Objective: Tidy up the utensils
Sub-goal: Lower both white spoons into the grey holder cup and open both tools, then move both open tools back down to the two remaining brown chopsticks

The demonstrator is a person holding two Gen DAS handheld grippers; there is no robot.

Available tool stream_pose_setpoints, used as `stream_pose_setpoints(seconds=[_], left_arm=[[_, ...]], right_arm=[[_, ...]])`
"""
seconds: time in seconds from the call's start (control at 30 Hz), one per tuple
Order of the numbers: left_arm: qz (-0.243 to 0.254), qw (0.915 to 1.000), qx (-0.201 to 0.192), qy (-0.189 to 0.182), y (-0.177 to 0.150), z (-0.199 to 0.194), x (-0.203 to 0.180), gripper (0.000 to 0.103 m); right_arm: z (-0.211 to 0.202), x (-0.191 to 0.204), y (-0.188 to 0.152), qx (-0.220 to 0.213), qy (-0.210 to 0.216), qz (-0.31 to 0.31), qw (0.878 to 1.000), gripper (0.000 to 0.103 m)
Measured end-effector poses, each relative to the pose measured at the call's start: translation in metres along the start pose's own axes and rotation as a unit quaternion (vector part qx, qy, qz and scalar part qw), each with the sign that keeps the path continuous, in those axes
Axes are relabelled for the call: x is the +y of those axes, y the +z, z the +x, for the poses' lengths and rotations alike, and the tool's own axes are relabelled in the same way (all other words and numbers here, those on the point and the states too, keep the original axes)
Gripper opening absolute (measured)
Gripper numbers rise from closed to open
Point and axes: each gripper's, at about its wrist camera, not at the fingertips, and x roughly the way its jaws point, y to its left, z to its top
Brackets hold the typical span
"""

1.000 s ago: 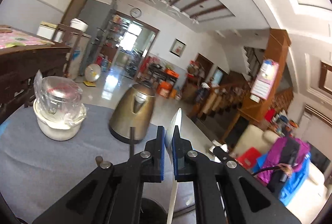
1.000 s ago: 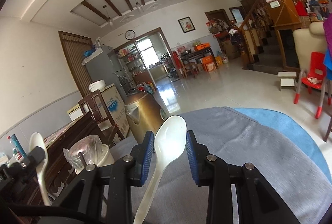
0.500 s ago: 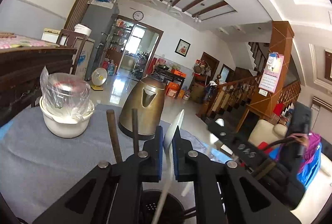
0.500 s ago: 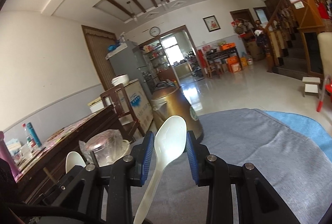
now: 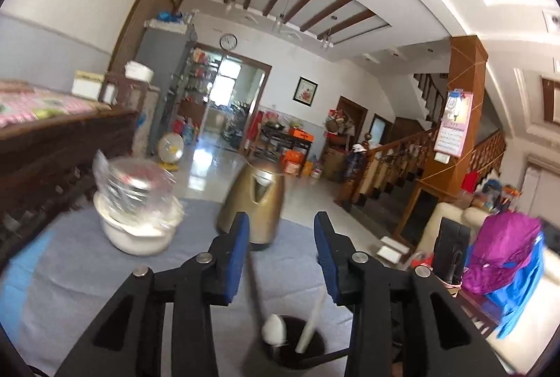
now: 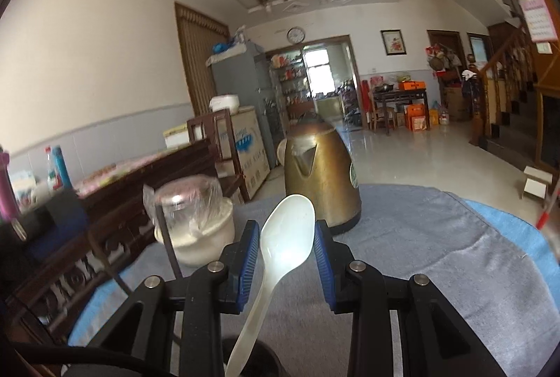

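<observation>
Your left gripper (image 5: 281, 240) is opening and nothing sits between its blue pads now; a white spoon (image 5: 274, 331) already lies bowl-up in the dark utensil holder (image 5: 297, 354) directly below it, next to a pale handle leaning on the holder's right rim and a thin dark stick rising from its left side. Lift that hand straight up and away from the holder so the fingers do not catch the stick or tip the cup. Your right gripper (image 6: 287, 247) is narrowed on a second white spoon (image 6: 280, 244), pinched across its bowl, with the handle hanging down toward the holder's dark rim (image 6: 255, 359) at the bottom of the right wrist view. Whether the handle tip is already inside the holder is cut off from sight, so judge it by feel. Bring the handle over the holder's open middle, clear of the pieces standing there, lower until it is well inside, then let go gently. Beyond the holder, the brass kettle (image 6: 320, 174) and the wrapped white bowl (image 6: 196, 230) stand well apart on the grey cloth (image 6: 420, 258), so neither should interfere.
</observation>
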Motion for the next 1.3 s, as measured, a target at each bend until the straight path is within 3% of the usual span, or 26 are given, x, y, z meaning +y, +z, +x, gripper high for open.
stream_pose_setpoints(seconds=[0.13, 0.27, 0.37, 0.43, 0.53, 0.7, 0.87, 1.17, 1.3], left_arm=[[0.018, 0.9992, 0.017, 0.032, 0.001, -0.024, 0.013, 0.061], [0.029, 0.9959, 0.055, 0.066, -0.011, -0.045, 0.021, 0.072], [0.037, 0.9903, 0.100, 0.090, -0.024, -0.058, 0.023, 0.078], [0.037, 0.9851, 0.131, 0.105, -0.033, -0.064, 0.025, 0.079], [0.037, 0.9748, 0.178, 0.130, -0.042, -0.068, 0.026, 0.079], [0.055, 0.9510, 0.247, 0.177, -0.059, -0.068, 0.018, 0.080], [0.068, 0.9421, 0.259, 0.202, -0.063, -0.075, 0.009, 0.080], [0.097, 0.9360, 0.266, 0.209, -0.066, -0.086, -0.012, 0.080], [0.104, 0.9330, 0.271, 0.213, -0.068, -0.085, -0.017, 0.080]], right_arm=[[-0.002, 0.002, -0.007, 0.029, 0.018, -0.001, 0.999, 0.036], [-0.009, -0.005, -0.008, 0.061, 0.031, 0.030, 0.997, 0.037], [-0.027, -0.017, -0.006, 0.059, 0.041, 0.077, 0.994, 0.065], [-0.048, -0.022, -0.004, 0.035, 0.031, 0.098, 0.994, 0.065], [-0.075, -0.029, -0.005, 0.031, 0.024, 0.124, 0.992, 0.065], [-0.112, -0.030, -0.018, 0.077, -0.005, 0.123, 0.989, 0.060], [-0.141, -0.021, -0.033, 0.116, -0.015, 0.102, 0.988, 0.059], [-0.169, 0.002, -0.048, 0.151, -0.004, 0.075, 0.986, 0.059], [-0.173, 0.005, -0.053, 0.162, 0.008, 0.075, 0.984, 0.046]])
